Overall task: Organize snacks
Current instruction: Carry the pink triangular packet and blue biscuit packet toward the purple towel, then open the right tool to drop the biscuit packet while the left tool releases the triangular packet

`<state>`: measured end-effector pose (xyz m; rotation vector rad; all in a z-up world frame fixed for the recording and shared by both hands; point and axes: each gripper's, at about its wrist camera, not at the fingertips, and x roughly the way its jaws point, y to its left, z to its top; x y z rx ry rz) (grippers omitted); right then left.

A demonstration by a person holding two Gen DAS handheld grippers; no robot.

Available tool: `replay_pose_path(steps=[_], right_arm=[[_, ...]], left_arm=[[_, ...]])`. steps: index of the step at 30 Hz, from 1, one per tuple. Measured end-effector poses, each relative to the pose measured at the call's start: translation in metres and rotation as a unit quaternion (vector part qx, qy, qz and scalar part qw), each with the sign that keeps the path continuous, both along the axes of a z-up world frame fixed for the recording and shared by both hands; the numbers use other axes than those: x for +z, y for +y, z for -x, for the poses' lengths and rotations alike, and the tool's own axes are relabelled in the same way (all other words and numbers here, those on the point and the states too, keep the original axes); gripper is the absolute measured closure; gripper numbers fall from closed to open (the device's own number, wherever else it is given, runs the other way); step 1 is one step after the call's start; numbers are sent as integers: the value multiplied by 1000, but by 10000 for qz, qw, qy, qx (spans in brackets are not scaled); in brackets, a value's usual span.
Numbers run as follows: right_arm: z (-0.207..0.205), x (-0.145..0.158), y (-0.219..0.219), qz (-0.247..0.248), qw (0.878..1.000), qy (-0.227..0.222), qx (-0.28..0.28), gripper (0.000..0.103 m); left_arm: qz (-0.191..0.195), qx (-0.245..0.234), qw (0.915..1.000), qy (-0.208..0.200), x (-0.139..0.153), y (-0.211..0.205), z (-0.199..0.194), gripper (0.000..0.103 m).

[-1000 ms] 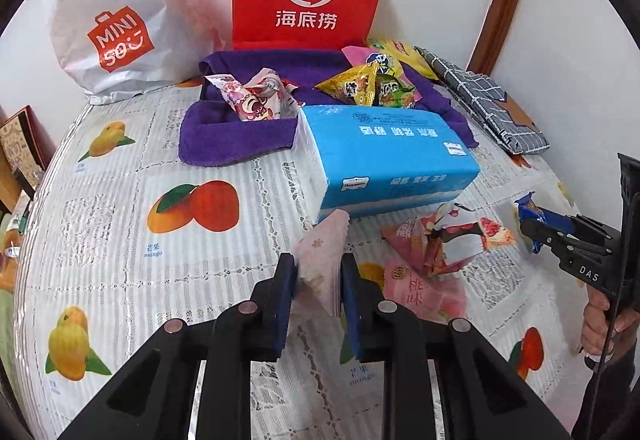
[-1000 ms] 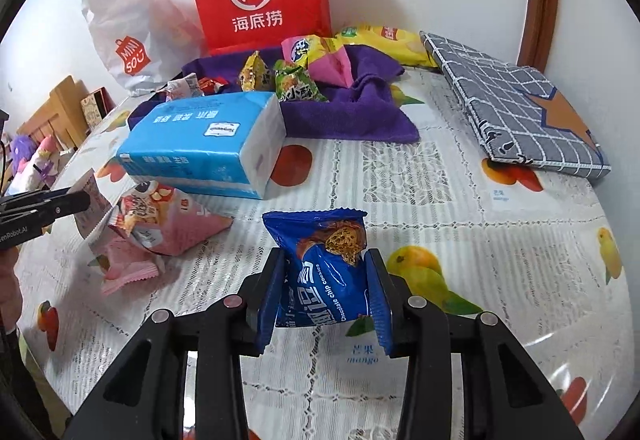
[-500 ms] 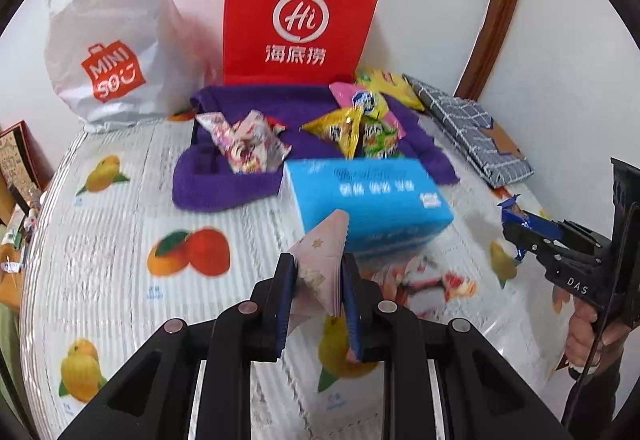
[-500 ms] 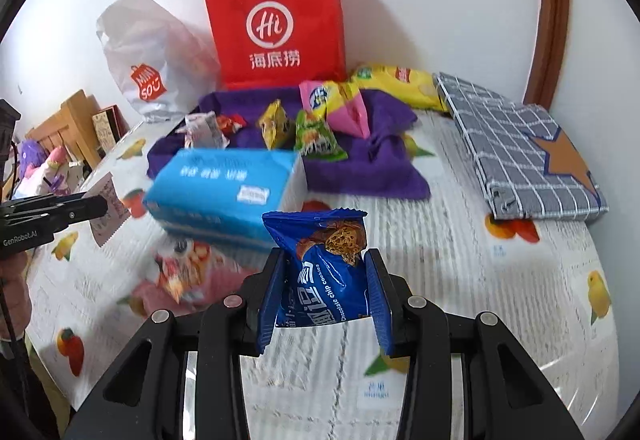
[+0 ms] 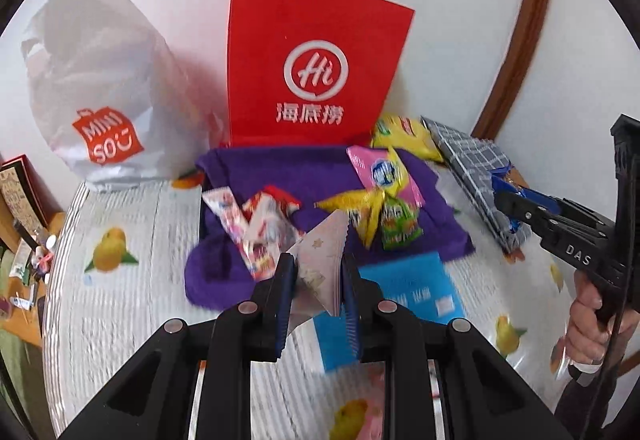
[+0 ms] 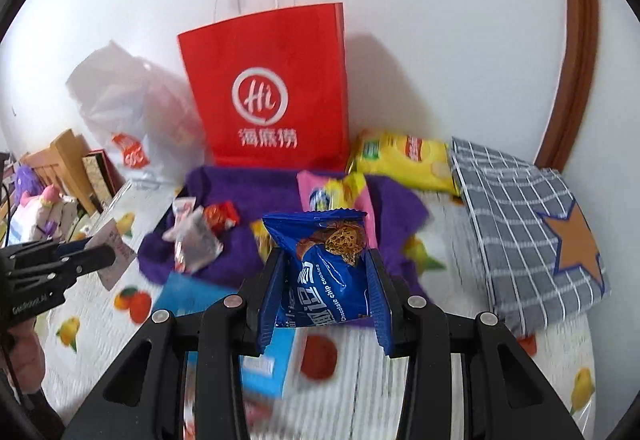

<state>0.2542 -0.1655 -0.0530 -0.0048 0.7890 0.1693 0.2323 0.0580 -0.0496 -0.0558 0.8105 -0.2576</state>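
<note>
Through my left wrist camera, my left gripper (image 5: pixel 318 282) is clamped on a thin pale sachet (image 5: pixel 322 260), which stands up between the pads above the table. Beyond it lies the purple towel (image 5: pixel 280 168) with loose snacks on it: a pink-and-white wrapper (image 5: pixel 244 224), a yellow packet (image 5: pixel 366 208) and a green one (image 5: pixel 398 226). The red paper bag (image 5: pixel 316 60) stands upright behind the towel, its mouth turned away from me, so I cannot tell what is inside. The white plastic bag (image 5: pixel 100 88) slumps just beside it and shows nothing of its contents either. My other gripper (image 5: pixel 516 206) hangs at the right edge with blue wrapper showing in its tip.

From the right wrist camera, my right gripper (image 6: pixel 324 276) is closed on a blue cookie packet (image 6: pixel 324 260), pinched across its middle with the top puffed out above the pads. A yellow chip bag (image 6: pixel 404 156) lies against the wall beside a grey checked pouch (image 6: pixel 524 224).

I judge the step to be carrying both packets toward the towel or the red bag. To do it well I should keep both grips steady, bring each packet over a bare purple patch, clear of the blue tissue pack (image 6: pixel 192 290), and let go low so nothing slides off.
</note>
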Motion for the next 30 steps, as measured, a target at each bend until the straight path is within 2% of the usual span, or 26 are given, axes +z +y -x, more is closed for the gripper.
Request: replay_pose_path(steps=[8, 13, 17, 21, 23, 30], right_arm=[[-59, 13, 6, -202, 9998, -32, 50, 63], [-91, 11, 7, -219, 9997, 15, 44, 63], [-107, -10, 2, -150, 9997, 156, 99, 63], [-123, -45, -3, 29, 9973, 712, 179, 63], [-124, -52, -3, 101, 9967, 767, 259, 63], [-128, -68, -2, 50, 9931, 1039, 548, 63]], left_arm=[[142, 64, 9999, -15, 19, 2, -52, 81], [424, 168, 9989, 76, 20, 4, -84, 81], [435, 280, 9986, 54, 18, 7, -105, 81], [538, 406, 9975, 196, -1, 16, -120, 81], [466, 456, 9969, 447, -12, 17, -130, 81], [512, 583, 9955, 551, -19, 28, -136, 81]])
